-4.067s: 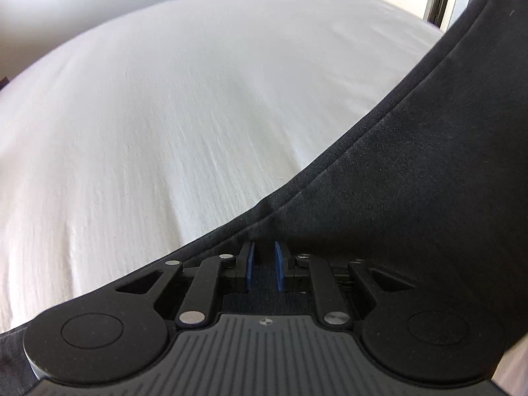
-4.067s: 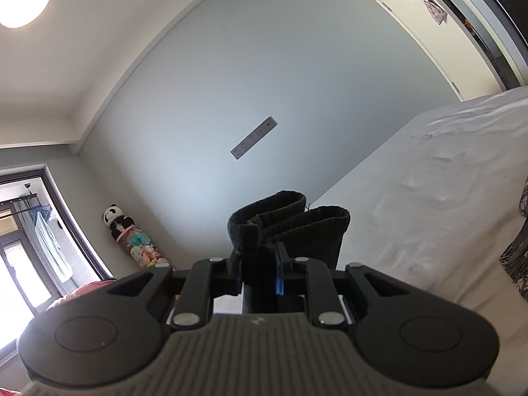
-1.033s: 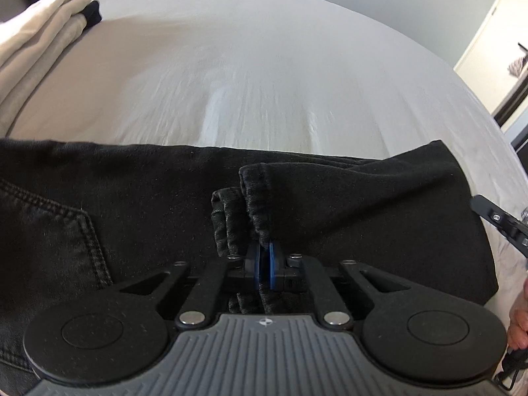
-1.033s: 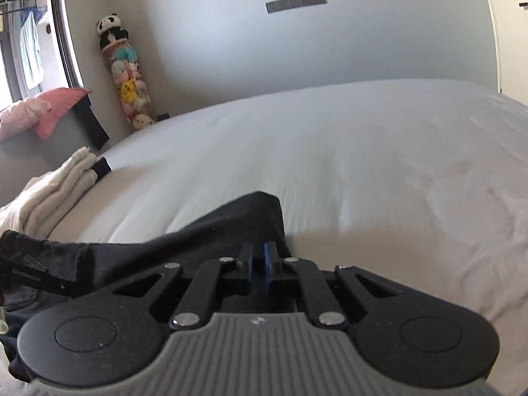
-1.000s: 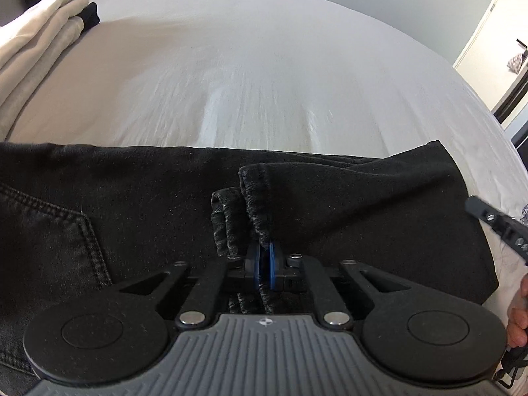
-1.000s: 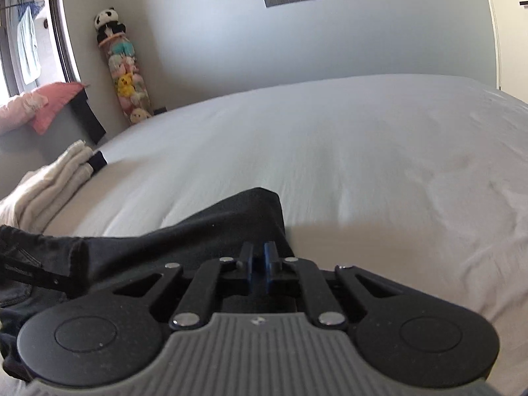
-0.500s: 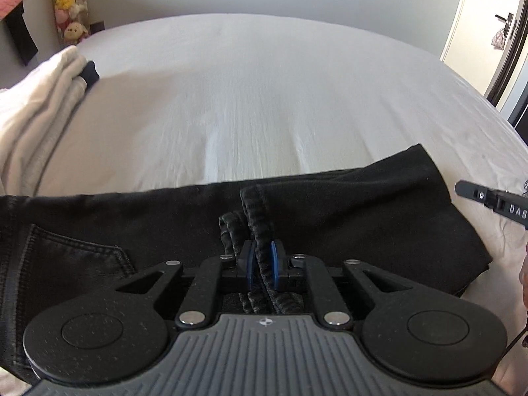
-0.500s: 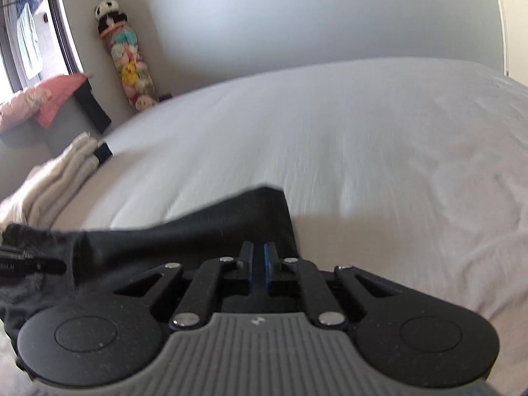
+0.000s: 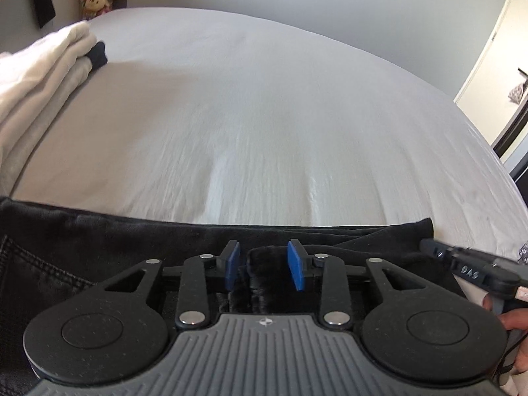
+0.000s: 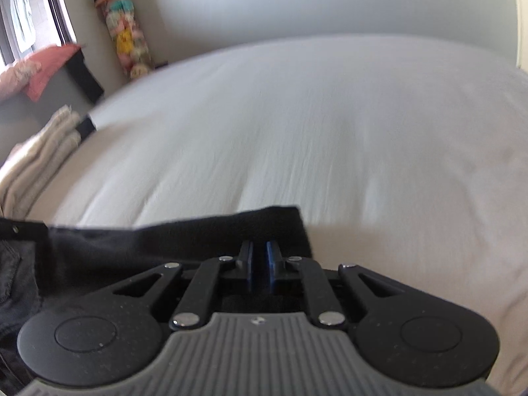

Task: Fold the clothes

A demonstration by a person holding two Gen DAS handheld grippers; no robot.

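Hovering low over black jeans (image 9: 99, 247), left gripper (image 9: 263, 265) jaws apart; right gripper (image 10: 259, 265) seemingly pinching.

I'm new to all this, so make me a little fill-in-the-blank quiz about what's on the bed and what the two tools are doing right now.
1. The left tool has its blue pads spread ____ around a bunched fold of fabric.
2. The jeans lying on the bed are ____ in colour.
3. A stack of folded ____ clothes sits at the bed's left side.
4. The right tool has its pads nearly ____.

Missing words: open; black; white; closed
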